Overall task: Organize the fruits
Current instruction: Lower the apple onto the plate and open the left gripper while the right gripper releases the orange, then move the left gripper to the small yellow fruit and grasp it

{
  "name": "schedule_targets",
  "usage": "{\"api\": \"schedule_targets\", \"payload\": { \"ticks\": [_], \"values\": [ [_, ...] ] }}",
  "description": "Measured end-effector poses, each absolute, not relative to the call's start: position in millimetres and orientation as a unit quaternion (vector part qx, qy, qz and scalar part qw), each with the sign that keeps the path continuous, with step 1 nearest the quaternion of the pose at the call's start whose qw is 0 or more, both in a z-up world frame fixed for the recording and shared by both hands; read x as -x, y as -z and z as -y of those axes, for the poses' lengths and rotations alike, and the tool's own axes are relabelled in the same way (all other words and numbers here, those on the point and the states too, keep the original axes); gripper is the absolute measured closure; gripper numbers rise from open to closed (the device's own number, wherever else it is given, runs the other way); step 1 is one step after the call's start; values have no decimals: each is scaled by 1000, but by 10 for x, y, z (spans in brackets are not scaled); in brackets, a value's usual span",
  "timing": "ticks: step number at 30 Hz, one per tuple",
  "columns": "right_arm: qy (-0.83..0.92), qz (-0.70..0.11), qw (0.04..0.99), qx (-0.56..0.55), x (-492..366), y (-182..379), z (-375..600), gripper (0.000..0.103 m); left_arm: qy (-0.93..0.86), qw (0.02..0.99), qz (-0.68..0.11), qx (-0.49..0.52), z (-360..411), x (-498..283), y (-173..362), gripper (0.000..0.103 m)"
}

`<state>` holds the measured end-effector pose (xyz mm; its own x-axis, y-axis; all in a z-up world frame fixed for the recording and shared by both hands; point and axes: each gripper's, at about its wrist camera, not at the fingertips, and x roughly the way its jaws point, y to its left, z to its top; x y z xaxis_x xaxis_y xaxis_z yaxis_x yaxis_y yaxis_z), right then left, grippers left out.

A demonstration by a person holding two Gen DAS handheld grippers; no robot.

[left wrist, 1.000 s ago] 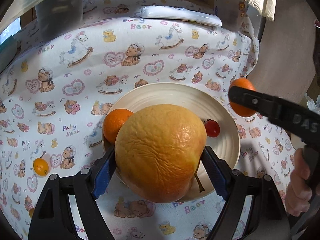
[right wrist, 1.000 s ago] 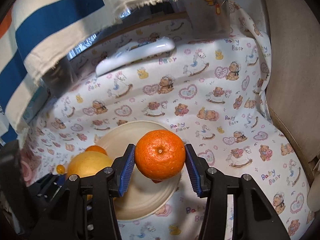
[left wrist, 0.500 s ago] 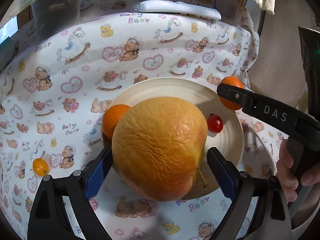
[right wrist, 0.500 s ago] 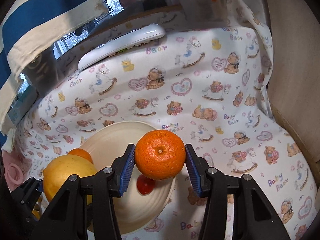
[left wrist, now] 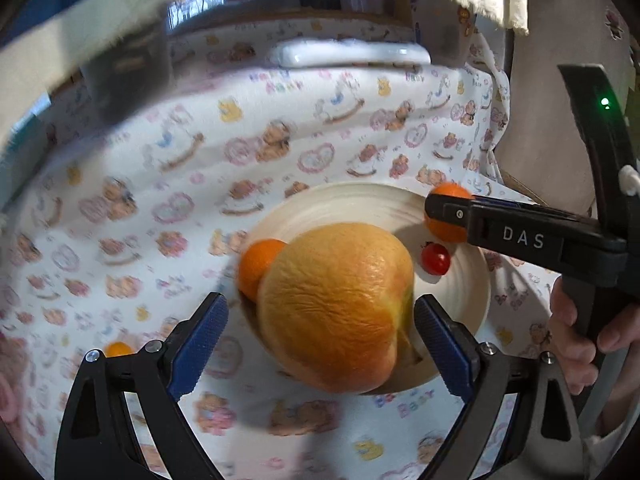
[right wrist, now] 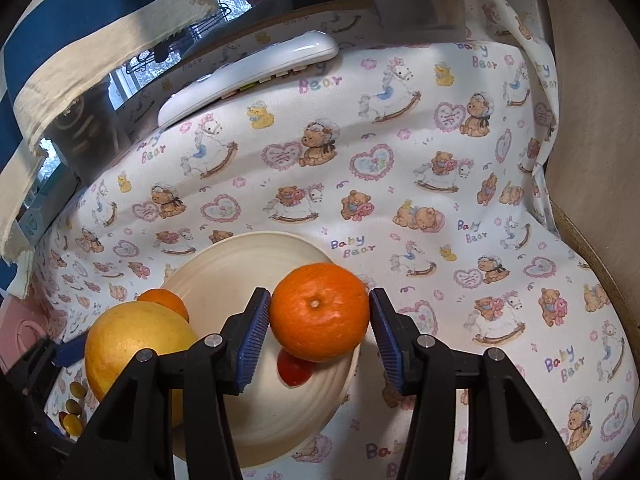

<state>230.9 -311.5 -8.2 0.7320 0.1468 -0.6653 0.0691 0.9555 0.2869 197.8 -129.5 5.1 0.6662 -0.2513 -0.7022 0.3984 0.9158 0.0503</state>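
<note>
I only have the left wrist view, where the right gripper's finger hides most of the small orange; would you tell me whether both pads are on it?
Observer: Yes. The right wrist view shows the orange sitting between both blue pads of the right gripper, stem end toward the camera.
Operator: Thank you. What lies under it?
Observer: The cherry tomato shows just below it, on the plate near its right rim.
Operator: I see one small yellow fruit on the cloth; is it alone?
Observer: No. Several small round pieces, yellow and brown, show close together below the grapefruit.
</note>
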Motion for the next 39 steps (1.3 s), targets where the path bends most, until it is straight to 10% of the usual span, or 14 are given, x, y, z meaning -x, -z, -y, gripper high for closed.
{"api": "schedule_targets", "payload": {
  "ticks": [39],
  "values": [
    [-23,-147,987,-52,-1310,-813,2543,1,81,985,-153,-6,-268,-892,-902,1]
  ]
}}
